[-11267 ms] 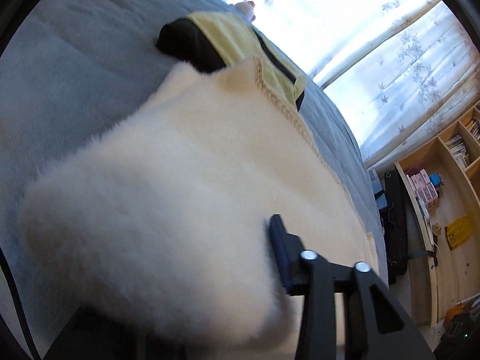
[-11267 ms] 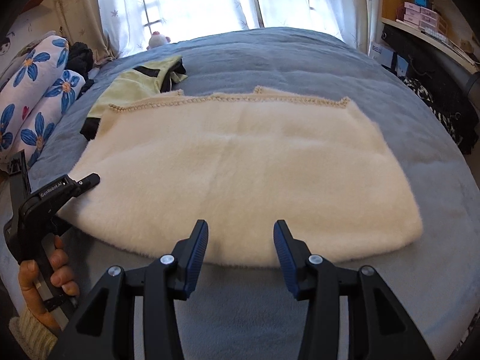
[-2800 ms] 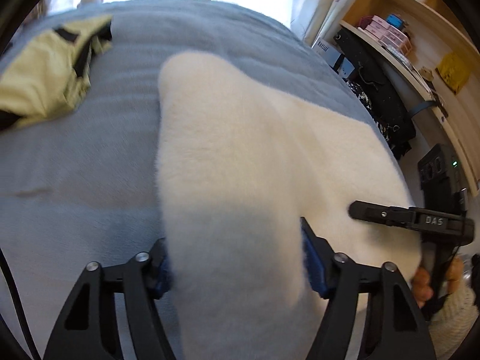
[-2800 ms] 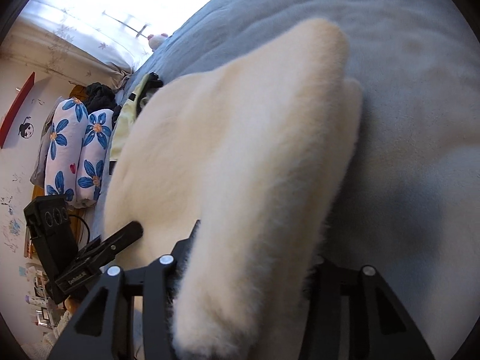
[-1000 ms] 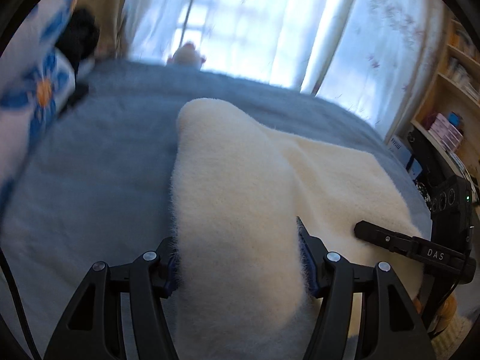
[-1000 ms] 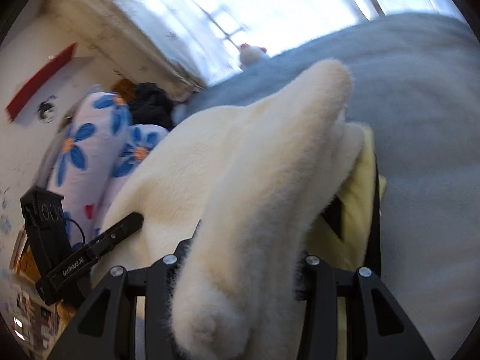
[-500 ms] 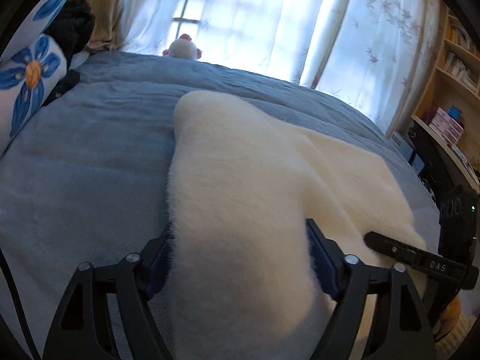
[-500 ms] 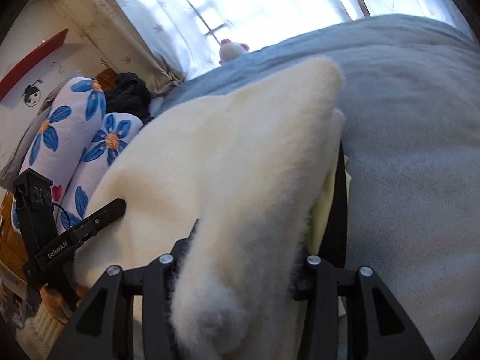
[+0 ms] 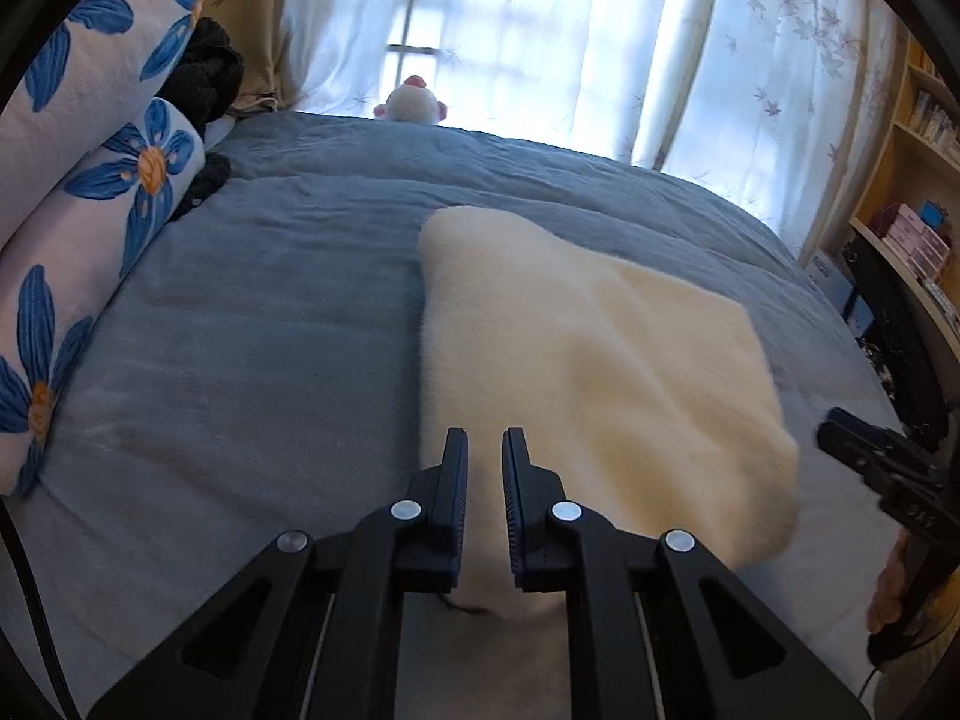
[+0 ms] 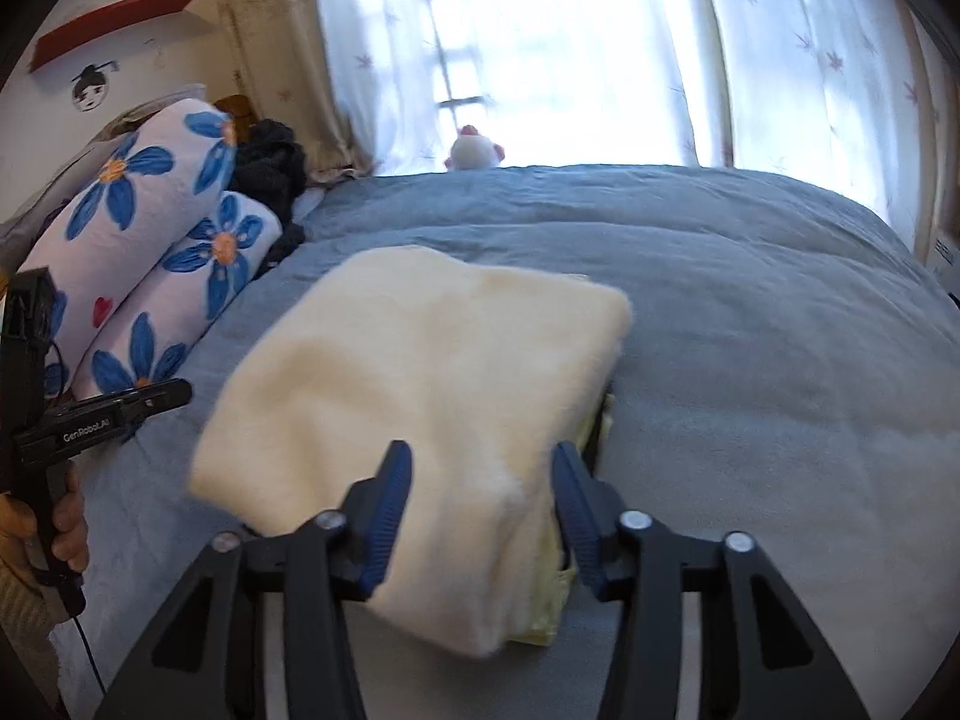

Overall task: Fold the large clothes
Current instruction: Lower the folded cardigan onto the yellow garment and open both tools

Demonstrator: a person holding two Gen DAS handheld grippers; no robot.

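A folded cream fleece garment (image 9: 600, 372) (image 10: 432, 372) lies on the grey-blue bed cover (image 9: 240, 360), on top of a yellow garment (image 10: 543, 618) that peeks out at its right edge. My left gripper (image 9: 485, 438) hovers over the fleece's near left corner, shut with nothing pinched. From the right wrist view it sits apart at the left (image 10: 174, 393), held by a hand. My right gripper (image 10: 480, 462) (image 9: 834, 426) is drawn back from the fleece's near edge. Its jaws are closing, and the fleece shows through their gap, but the pads do not press on it.
Two blue-flowered pillows (image 9: 90, 180) (image 10: 150, 252) line the bed's left side, with dark clothing (image 9: 207, 84) behind them. A small plush toy (image 9: 411, 105) sits at the far edge before curtained windows. Wooden shelves (image 9: 912, 228) and a black bag (image 9: 900, 324) stand to the right.
Both grippers have let go of the fleece and pulled back from it. The left jaws widened, then snapped shut. The fleece now rests flat over the yellow garment.
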